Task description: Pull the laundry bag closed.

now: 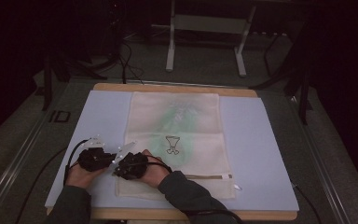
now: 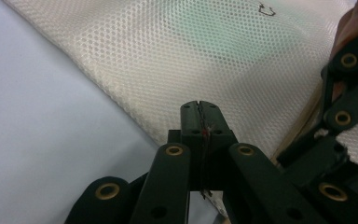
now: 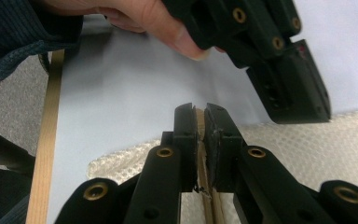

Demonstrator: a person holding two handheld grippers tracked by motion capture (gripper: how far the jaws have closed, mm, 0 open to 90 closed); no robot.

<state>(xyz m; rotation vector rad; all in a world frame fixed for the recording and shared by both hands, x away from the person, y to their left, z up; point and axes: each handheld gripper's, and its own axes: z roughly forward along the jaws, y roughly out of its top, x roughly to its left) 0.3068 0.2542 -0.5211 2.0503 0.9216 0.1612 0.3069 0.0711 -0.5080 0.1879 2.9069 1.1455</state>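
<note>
At a dim workbench, a person brings two hand-held grippers together over the near-left corner of one cream mesh laundry bag (image 1: pixel 177 126), which lies flat on a pale blue mat (image 1: pixel 251 140), its long axis running six to twelve o'clock. The right gripper (image 3: pixel 196 114) has its jaws narrowed onto the bag's tan edge band (image 3: pixel 205 182); the left gripper (image 2: pixel 199 109) is pressed closed, whether on fabric cannot be told. Most of the bag stretches toward twelve and one o'clock from both tools. One zipper (image 1: pixel 209 176) crosses the near end, closer to the right hand (image 1: pixel 154 171).
</note>
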